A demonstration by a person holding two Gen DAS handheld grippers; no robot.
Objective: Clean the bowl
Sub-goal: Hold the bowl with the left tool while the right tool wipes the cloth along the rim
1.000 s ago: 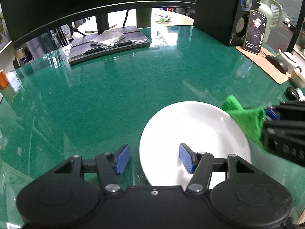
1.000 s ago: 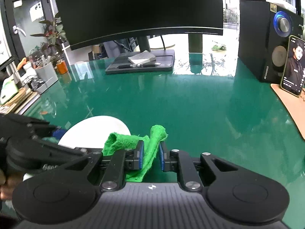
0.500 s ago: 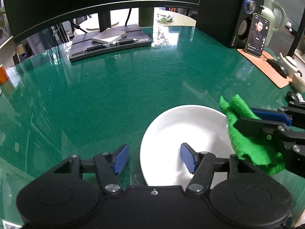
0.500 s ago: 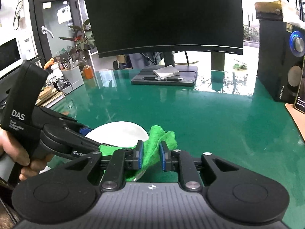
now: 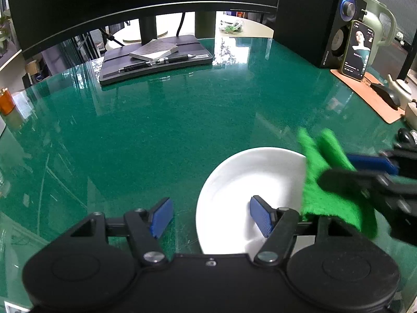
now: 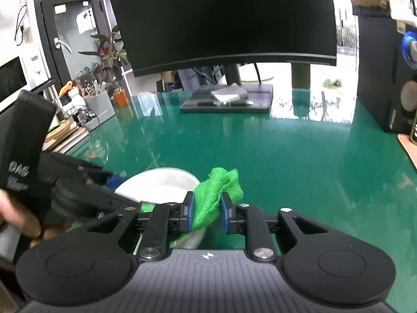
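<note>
- Left gripper [image 5: 211, 217]: matte black body with two round housings, one at each side.
- Its fingers [image 5: 161, 216] are angular black links with triangular cut-outs, each tipped with a ribbed blue pad.
- Silver screws sit at the finger pivots; a small one marks the body's centre.
- Right gripper [image 6: 207, 212]: same black links, blue pads and silver screws, but a grey ribbed top plate with a small round emblem.
- From the right wrist view, the left gripper's boxy black handle carries white lettering, "DAS".
- Hand [image 6: 18, 221]: blurred at the frame edge; no sleeve can be made out.
</note>
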